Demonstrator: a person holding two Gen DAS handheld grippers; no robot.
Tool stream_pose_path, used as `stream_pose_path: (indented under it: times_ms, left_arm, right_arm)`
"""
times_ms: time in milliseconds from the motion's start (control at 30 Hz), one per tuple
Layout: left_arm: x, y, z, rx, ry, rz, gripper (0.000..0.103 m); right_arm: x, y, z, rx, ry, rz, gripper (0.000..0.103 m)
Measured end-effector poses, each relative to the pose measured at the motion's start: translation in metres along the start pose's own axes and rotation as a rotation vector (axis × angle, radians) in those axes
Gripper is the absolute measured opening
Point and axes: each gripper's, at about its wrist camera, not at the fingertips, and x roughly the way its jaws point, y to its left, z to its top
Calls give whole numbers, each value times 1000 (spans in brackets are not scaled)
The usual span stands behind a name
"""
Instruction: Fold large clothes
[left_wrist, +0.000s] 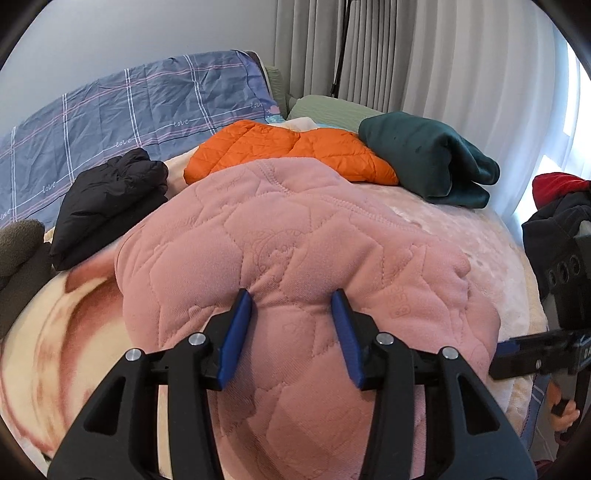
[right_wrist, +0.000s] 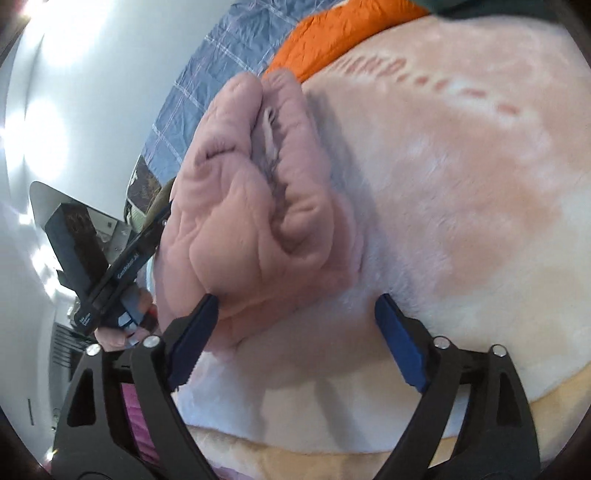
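Note:
A thick pink quilted garment (left_wrist: 295, 229) lies folded into a bundle on the peach plush blanket (left_wrist: 55, 332) of a bed. My left gripper (left_wrist: 291, 295) is shut on a raised fold at the bundle's near edge, and the fabric bulges between its blue pads (left_wrist: 240, 328). The right wrist view shows the same bundle (right_wrist: 251, 206) from its side, with its layers stacked and the left gripper (right_wrist: 162, 221) at its far edge. My right gripper (right_wrist: 295, 299) stands wide open over the blanket (right_wrist: 461, 184). Its left pad (right_wrist: 195, 328) touches the bundle's corner, and nothing is gripped.
Folded clothes ring the far side of the bed: a black puffer jacket (left_wrist: 110, 206), an orange quilted jacket (left_wrist: 280, 151) and a dark green sweatshirt (left_wrist: 424, 158). A blue plaid pillow (left_wrist: 110, 110) leans at the back left. Grey curtains (left_wrist: 406, 55) hang behind. Red and dark clothes (left_wrist: 554, 199) sit at the right.

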Motion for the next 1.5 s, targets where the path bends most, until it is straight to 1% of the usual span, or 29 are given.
stream_pose_path:
  times_ms: [100, 233, 400, 600, 700, 933, 1133, 1300, 1400, 1500]
  left_arm:
    - [-1, 0, -1, 1, -1, -1, 47]
    - [-1, 1, -1, 0, -1, -2, 47]
    - [-1, 0, -1, -1, -4, -2, 47]
    - [-3, 1, -3, -3, -16, -13, 47]
    - [-3, 0, -3, -2, -18, -12, 47]
    - [-2, -1, -3, -4, -19, -14, 47]
    - [-2, -1, -2, -5, -18, -14, 48]
    - [6, 1, 9, -38, 0, -12, 49]
    - [5, 4, 10, -60, 9, -32, 49]
    - [1, 4, 6, -50, 3, -40, 49]
  right_arm:
    - [7, -2, 4, 59, -4, 41, 98]
    - [22, -5, 15, 144, 29, 131, 101]
    - [33, -2, 20, 150, 30, 102, 101]
    - [32, -5, 23, 139, 38, 121, 101]
    - [32, -6, 22, 145, 32, 111, 101]
    - [35, 1, 19, 162, 2, 50, 101]
    - [40, 6, 22, 175, -19, 32, 101]
    - [59, 5, 40, 214, -64, 10, 101]
    - [59, 11, 38, 181, -78, 3, 101]
    - [56, 13, 32, 136, -80, 4, 95]
